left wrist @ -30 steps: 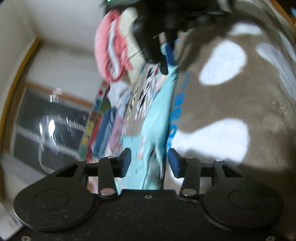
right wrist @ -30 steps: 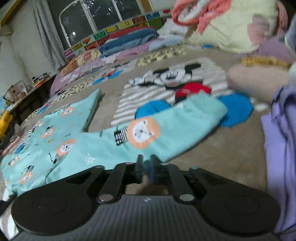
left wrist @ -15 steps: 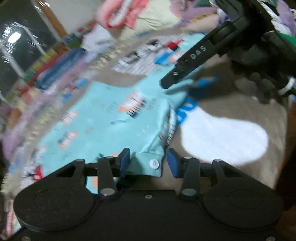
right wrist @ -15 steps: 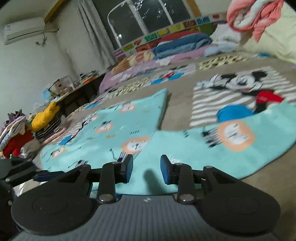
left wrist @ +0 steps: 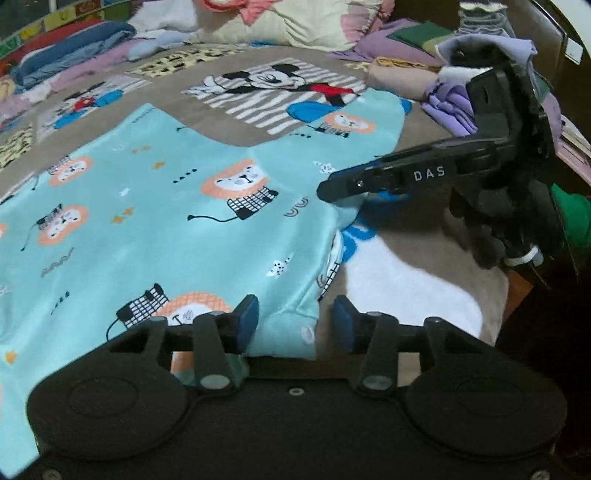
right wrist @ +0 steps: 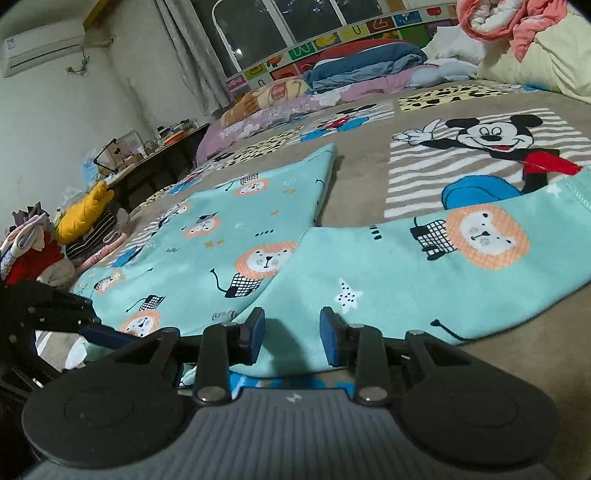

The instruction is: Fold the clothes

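Observation:
A teal lion-print garment (left wrist: 147,229) lies spread flat on a Mickey Mouse blanket (left wrist: 406,288) that covers the bed. My left gripper (left wrist: 293,325) is open at the garment's near right corner. That corner, with its white snap button (left wrist: 306,332), lies between the blue pads, which do not press on it. My right gripper (right wrist: 291,332) is open low over the garment (right wrist: 369,280), where the right-hand limb meets the body. In the left wrist view the right gripper (left wrist: 328,190) reaches in from the right. The left gripper (right wrist: 92,326) shows at the lower left of the right wrist view.
Folded purple clothes (left wrist: 450,107) and a pale yellow quilt (left wrist: 288,26) lie at the far right of the bed. Rolled bedding (right wrist: 362,70) lines the window wall. A clothes pile (right wrist: 74,229) sits off the bed's left. The bed edge (left wrist: 517,291) drops away on the right.
My left gripper rolled upright and swung over the garment's buttoned corner. My right gripper's jaws opened, and it moved left from the cuff end toward the garment's body.

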A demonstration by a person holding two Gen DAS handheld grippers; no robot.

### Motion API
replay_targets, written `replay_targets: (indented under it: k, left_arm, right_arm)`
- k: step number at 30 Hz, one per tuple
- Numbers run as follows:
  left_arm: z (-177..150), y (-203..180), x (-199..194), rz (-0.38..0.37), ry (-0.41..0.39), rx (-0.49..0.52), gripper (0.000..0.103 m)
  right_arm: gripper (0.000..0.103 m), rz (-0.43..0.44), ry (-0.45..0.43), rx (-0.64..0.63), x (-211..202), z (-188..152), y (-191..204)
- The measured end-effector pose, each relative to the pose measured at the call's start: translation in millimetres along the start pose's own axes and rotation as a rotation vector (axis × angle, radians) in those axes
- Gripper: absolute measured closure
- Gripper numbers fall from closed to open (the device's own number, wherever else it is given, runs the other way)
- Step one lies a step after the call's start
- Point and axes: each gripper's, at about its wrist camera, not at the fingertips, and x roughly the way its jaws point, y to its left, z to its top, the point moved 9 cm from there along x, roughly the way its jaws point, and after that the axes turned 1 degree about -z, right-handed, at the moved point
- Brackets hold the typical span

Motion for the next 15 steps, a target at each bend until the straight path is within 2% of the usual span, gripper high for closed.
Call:
replay_targets:
  k: [1,4,8,10,12,13,15]
  left_arm:
    - [0.4,0.0,-0.5,0.003,0.004,0.009,0.072]
    - [3.1,0.6,-7.4,0.003,0.001,0.011,0.084]
    - [6.7,1.6,-16.8,0.02,-0.003,0.028,0.092]
    - [8.6,-0.4,-19.8,0.075,-0.011,0.077,0.094]
    - [9.0,-11.6,-21.2,0.189,-0.029,0.216,0.094]
    - [6.0,-22.3,-20.1,0.266,-0.039,0.332,0.094]
    - [-8.8,-47.8,-10.6,0.474,-0.073,0.656,0.094]
  right_arm:
    - [0.069,0.001,0.0,0.001,-0.1,0.0,0.0]
    - [0.069,0.003,0.0,0.004,0.0,0.4,-0.6]
    - [0.069,0.006,0.001,0.009,0.0,0.5,-1.5]
    - [0.069,0.006,0.002,0.009,0.0,0.6,-1.5]
    - [0.069,0.006,0.002,0.009,-0.3,0.6,-1.3]
    - [0.069,0.007,0.002,0.009,-0.5,0.8,-1.3]
    - [0.069,0.007,0.002,0.011,-0.8,0.9,-1.1]
